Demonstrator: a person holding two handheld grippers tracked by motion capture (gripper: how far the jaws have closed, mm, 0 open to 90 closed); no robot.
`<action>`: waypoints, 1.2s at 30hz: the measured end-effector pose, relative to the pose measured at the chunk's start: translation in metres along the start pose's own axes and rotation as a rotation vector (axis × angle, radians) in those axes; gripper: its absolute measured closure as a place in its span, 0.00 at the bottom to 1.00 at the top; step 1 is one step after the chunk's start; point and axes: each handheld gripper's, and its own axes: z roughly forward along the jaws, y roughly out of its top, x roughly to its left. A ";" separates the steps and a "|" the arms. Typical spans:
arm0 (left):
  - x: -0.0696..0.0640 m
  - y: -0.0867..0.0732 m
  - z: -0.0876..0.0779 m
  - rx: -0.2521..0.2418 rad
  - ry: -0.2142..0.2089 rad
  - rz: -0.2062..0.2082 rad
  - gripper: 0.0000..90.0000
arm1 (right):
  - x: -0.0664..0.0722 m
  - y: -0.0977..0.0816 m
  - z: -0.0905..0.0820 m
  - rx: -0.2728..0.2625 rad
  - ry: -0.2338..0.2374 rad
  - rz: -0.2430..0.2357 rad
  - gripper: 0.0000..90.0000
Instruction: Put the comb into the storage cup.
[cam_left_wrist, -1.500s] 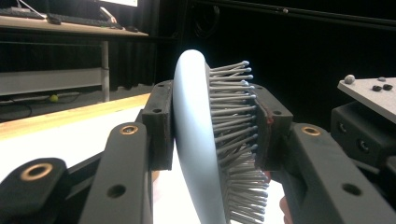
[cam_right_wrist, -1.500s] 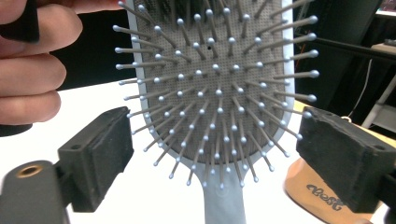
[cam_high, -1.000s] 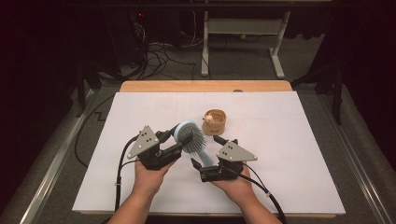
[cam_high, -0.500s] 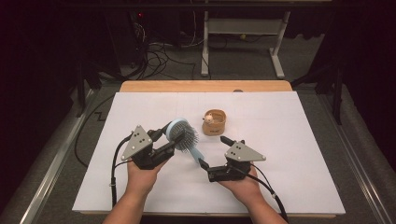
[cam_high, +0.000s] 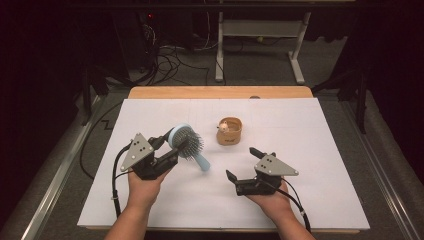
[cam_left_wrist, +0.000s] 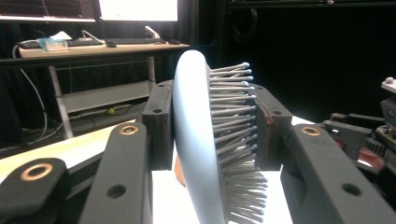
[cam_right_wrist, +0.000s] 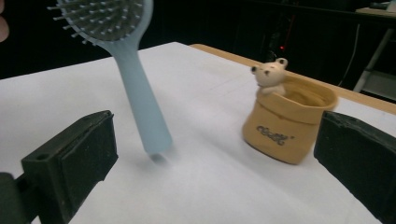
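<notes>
**A:** Where is the brush?

**B:** My left gripper (cam_high: 167, 152) has it. The jaws are clenched on the head of the pale blue hairbrush (cam_high: 186, 142), one pad on the smooth back, the other against the bristle tips. In the left gripper view the hairbrush (cam_left_wrist: 205, 140) stands on edge between them, bristles facing right.

**A:** Why by the head and not the handle?

**B:** I judge it leaves the handle free. The handle hangs down and forward from the head, its end just above the white table cover (cam_high: 310, 150); in the right gripper view there is a small shadow under the tip, so I read it as near the surface, not resting.

**A:** And your other hand?

**B:** The right gripper (cam_high: 243, 166) is released, jaws wide, nothing between them. It sits low over the table, apart from the brush, pointing towards the handle and the little tan pouch-shaped pot (cam_high: 229, 132) with a bear figure on its rim. In the right gripper view the handle (cam_right_wrist: 142, 112) is left of centre and the pot (cam_right_wrist: 289, 123) right of centre, both framed between the open jaws.

**A:** So what is it for?

**B:** My guess: either it takes the free handle, or it steadies the pot while the brush goes in handle first. The pot's mouth faces up and looks unblocked. The risk I see is the bristles flexing and letting the head twist in the grip.
</notes>
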 end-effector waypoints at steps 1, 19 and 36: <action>0.001 0.000 -0.001 -0.005 0.003 0.001 0.65 | -0.002 -0.001 -0.002 0.000 -0.006 -0.001 0.00; 0.016 -0.003 -0.010 -0.004 0.058 -0.005 0.64 | -0.050 -0.027 -0.044 0.023 -0.138 0.042 0.00; 0.020 -0.004 -0.014 -0.006 0.076 -0.011 0.64 | -0.069 -0.040 -0.074 0.011 -0.215 0.081 0.00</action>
